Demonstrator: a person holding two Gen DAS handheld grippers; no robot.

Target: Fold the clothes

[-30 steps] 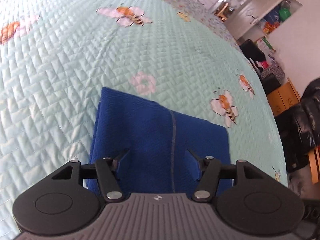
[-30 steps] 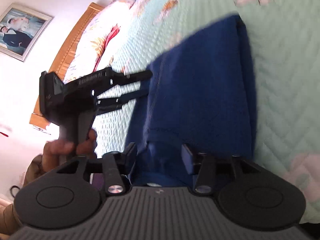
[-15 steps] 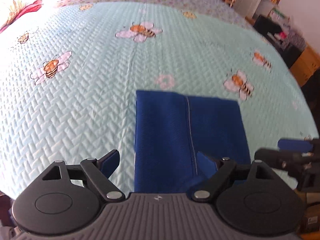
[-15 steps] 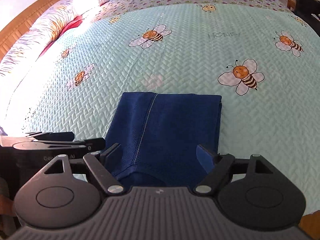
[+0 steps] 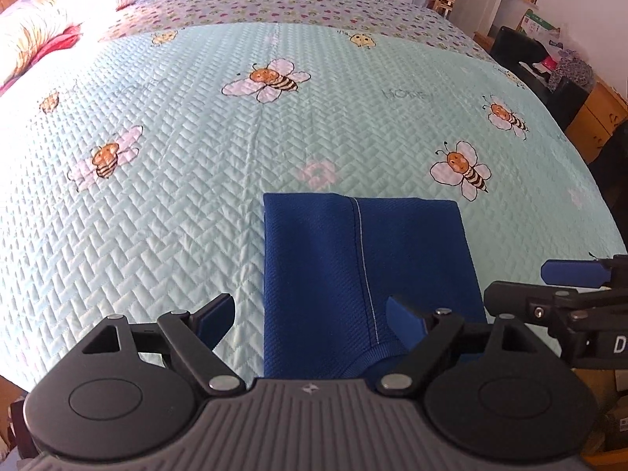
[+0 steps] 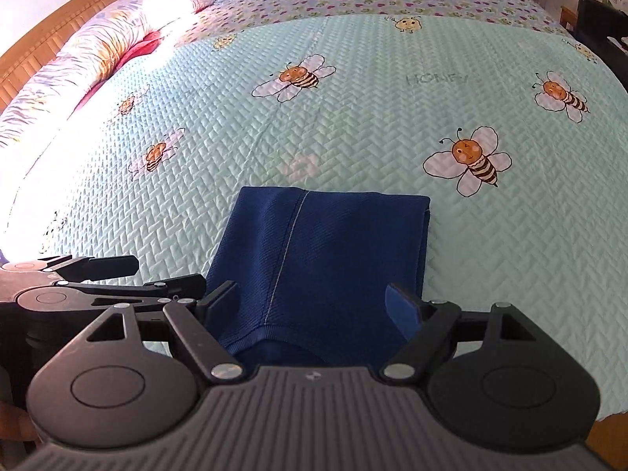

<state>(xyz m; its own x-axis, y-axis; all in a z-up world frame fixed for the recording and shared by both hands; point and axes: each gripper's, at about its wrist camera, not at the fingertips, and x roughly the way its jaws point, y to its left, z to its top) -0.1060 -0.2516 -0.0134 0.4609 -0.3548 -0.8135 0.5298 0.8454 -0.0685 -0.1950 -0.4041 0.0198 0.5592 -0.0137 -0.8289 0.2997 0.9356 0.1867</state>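
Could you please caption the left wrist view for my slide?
Open left hand-held gripper above folded blue garment on bee-print quilt.

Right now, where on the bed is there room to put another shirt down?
Lots of room: the bedspread is bare left of the blue folded shirt, toward the pillows, and beyond it around the bee pictures. It's crowded only near the front, where both open grippers hover over the shirt.

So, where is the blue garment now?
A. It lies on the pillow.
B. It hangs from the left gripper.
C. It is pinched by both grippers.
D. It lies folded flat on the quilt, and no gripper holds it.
D: the garment lies folded flat on the quilt, and both the left gripper and the right gripper are open above it.
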